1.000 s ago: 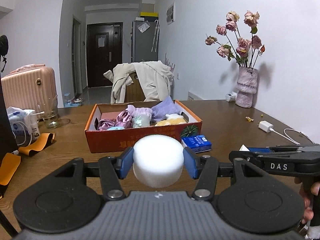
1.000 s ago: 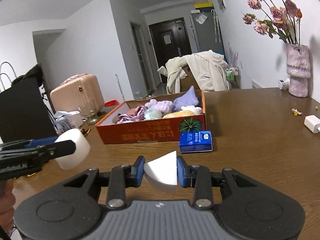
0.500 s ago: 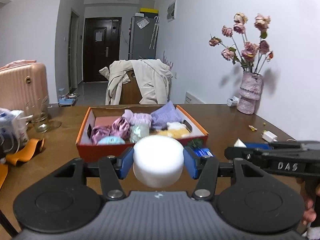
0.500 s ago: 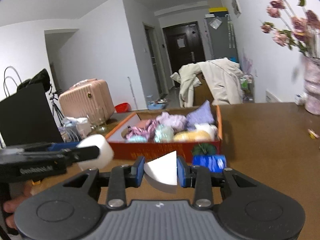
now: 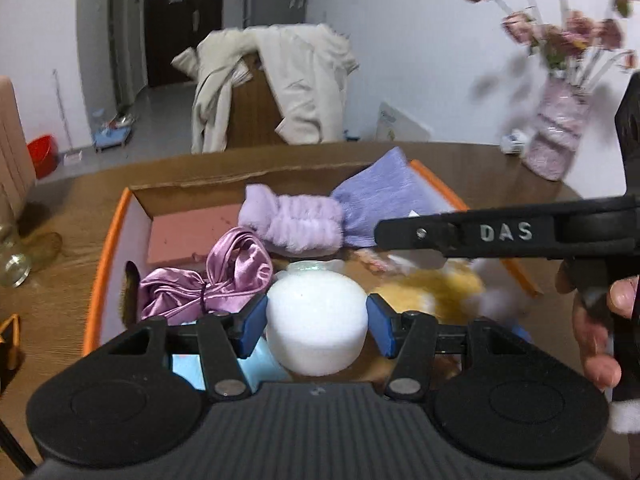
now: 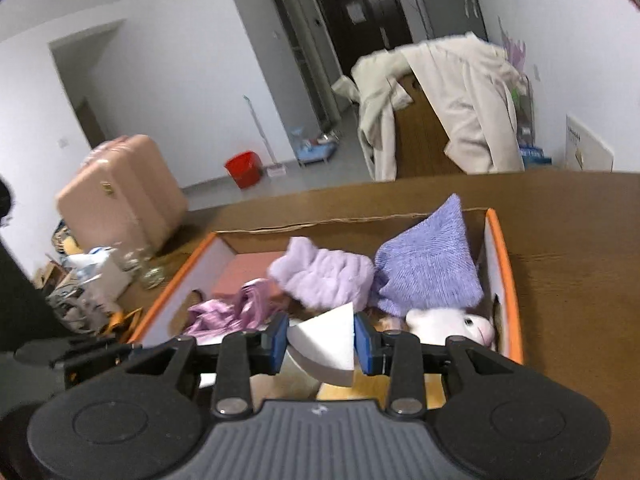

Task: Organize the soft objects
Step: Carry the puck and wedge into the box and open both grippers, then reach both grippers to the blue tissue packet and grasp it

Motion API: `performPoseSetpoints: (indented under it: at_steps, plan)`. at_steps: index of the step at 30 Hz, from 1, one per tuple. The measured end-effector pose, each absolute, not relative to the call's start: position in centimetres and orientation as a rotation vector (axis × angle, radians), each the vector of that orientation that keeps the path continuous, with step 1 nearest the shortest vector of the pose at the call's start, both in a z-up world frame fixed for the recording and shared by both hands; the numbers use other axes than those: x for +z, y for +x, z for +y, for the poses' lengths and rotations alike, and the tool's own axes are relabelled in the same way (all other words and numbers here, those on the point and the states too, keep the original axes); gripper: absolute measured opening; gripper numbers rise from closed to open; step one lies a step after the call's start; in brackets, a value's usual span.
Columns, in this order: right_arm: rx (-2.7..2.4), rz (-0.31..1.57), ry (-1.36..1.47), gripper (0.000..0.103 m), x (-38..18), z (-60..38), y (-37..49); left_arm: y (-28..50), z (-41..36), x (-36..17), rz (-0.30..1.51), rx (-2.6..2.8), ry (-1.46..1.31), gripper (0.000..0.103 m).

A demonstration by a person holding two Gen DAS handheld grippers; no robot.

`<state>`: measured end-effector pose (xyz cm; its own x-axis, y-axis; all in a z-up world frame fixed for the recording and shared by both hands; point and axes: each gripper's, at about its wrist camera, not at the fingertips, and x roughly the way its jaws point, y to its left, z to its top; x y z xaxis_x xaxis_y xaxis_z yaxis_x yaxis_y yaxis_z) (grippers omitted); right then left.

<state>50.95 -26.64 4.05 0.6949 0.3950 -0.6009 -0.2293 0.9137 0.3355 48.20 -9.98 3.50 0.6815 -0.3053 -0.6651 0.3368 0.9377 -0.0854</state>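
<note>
My left gripper [image 5: 317, 322] is shut on a round white sponge [image 5: 316, 312], held over the near side of the orange cardboard box [image 5: 102, 264]. My right gripper [image 6: 321, 340] has a white wedge sponge [image 6: 326, 336] between its blue pads, which still touch it while the jaws are opening. It hangs over the same box [image 6: 502, 268]. Inside lie a lilac fluffy headband [image 5: 292, 224], a purple cloth [image 6: 432, 268], a pink satin scrunchie [image 5: 208, 280], a yellow plush [image 5: 432, 292] and a white plush [image 6: 448, 320]. The right tool's black body [image 5: 512, 234] crosses the left wrist view.
A hand [image 5: 596, 340] grips the right tool at the right edge. A vase of dried roses [image 5: 560, 140] stands at the table's back right. A chair draped with a cream coat [image 6: 460, 100] is behind the table. A pink suitcase [image 6: 120, 196] and glassware [image 6: 148, 268] are to the left.
Both grippers have travelled forward from in front of the box to above it and now tilt down more. The box contents fill both views. Each sponge stays between its pads.
</note>
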Motion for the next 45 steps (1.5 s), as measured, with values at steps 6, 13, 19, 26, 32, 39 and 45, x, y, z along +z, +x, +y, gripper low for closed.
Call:
performPoseSetpoints:
  at_steps: [6, 13, 19, 26, 32, 39, 45]
  plan:
    - [0.333, 0.771, 0.231, 0.048, 1.9, -25.3, 54.2, 49.9, -9.8, 1.0, 0.801, -0.389, 0.001, 0.073]
    - [0.315, 0.697, 0.217, 0.052, 4.5, -26.6, 52.0, 46.7, -7.3, 4.5, 0.701, -0.377, 0.039, 0.077]
    - [0.33, 0.611, 0.16, 0.058, 9.1, -28.2, 46.1, 42.3, -4.9, 9.2, 0.606, -0.324, 0.038, 0.081]
    - [0.348, 0.509, 0.116, 0.069, 13.2, -30.5, 35.7, 33.6, -4.0, 12.4, 0.499, -0.294, 0.086, 0.083]
    - [0.359, 0.446, 0.101, 0.074, 12.3, -30.9, 25.8, 23.8, -3.6, 11.7, 0.376, -0.266, 0.076, 0.089]
    - [0.324, 0.461, 0.141, 0.078, 8.5, -31.4, 18.6, 17.1, -3.7, 8.0, 0.416, -0.22, 0.009, 0.09]
    - [0.318, 0.508, 0.181, 0.078, 5.8, -31.7, 16.3, 15.8, -4.2, 6.1, 0.459, -0.193, 0.016, 0.09]
